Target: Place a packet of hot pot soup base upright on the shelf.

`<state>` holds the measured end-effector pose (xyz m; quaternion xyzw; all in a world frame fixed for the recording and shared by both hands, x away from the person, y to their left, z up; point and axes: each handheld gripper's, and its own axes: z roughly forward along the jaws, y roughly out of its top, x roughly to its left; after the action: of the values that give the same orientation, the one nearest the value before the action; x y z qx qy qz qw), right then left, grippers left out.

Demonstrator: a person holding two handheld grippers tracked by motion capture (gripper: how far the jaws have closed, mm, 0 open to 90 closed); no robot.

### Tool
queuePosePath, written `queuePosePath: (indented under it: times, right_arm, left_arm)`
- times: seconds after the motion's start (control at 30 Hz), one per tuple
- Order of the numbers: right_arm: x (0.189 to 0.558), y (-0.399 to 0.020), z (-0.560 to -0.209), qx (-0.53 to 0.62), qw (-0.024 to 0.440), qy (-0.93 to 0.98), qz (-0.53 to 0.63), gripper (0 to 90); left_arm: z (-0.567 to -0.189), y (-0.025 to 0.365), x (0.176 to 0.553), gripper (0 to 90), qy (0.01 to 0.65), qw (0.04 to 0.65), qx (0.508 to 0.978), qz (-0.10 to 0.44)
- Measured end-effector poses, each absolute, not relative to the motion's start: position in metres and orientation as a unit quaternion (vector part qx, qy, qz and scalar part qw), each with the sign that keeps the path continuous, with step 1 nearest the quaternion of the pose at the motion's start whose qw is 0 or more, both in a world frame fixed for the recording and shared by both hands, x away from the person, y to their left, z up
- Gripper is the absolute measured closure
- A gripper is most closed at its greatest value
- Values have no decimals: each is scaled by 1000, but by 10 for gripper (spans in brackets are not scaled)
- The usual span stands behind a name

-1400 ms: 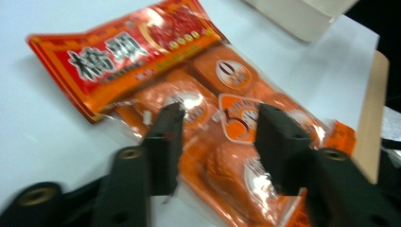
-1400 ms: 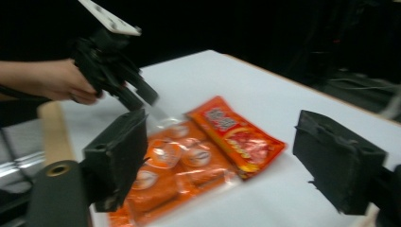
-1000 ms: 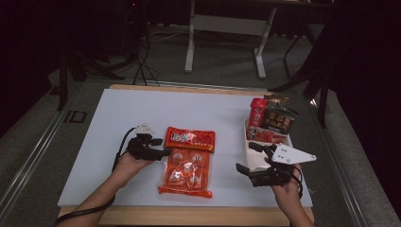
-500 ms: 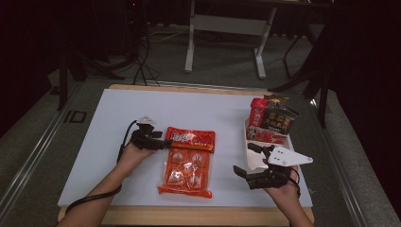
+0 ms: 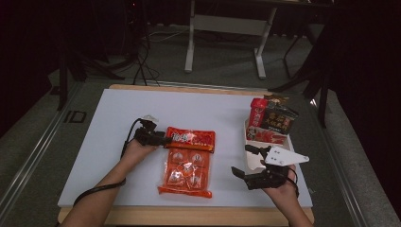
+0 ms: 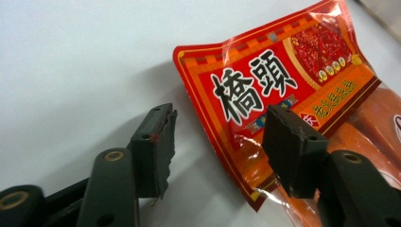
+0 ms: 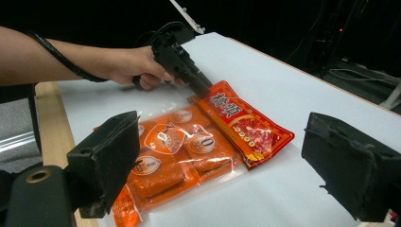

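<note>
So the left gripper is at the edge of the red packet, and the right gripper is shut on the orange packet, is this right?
Not quite. The right gripper holds nothing: the right gripper view shows its jaws wide apart above the table, short of the orange packet. The left gripper is indeed at the edge of the red packet.

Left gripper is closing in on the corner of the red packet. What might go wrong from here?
1. The left gripper has just been closing, its jaws straddling only the corner of the glossy red foil packet; so thin a bite may slip.
2. That packet overlaps the clear orange bag of wrapped snacks, so pulling could drag the bag along.
3. The right gripper hangs open beside the white box of snack packs; a swing could knock it.
</note>
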<state>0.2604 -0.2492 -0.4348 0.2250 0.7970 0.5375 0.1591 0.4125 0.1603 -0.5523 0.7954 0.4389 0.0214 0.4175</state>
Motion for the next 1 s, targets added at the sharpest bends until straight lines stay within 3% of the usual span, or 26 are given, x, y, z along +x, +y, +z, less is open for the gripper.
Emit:
queuePosePath:
  times: [0.13, 0.37, 0.57, 0.73, 1.0]
  right_arm:
    - [261, -250, -436, 227, 157, 796, 539, 120]
    - [262, -248, -438, 226, 153, 801, 533, 137]
    - [263, -248, -438, 226, 150, 802, 532, 139]
    - [264, -247, -439, 226, 147, 803, 531, 139]
    - [265, -248, -439, 228, 146, 801, 534, 148]
  left_arm:
    - [-554, 155, 414, 578, 424, 424, 800, -5]
    - [-552, 145, 417, 620, 405, 413, 815, -27]
    - [-553, 137, 416, 713, 405, 414, 815, -25]
    - [-549, 130, 413, 879, 405, 403, 820, -14]
    - [-537, 128, 404, 892, 398, 412, 819, 19]
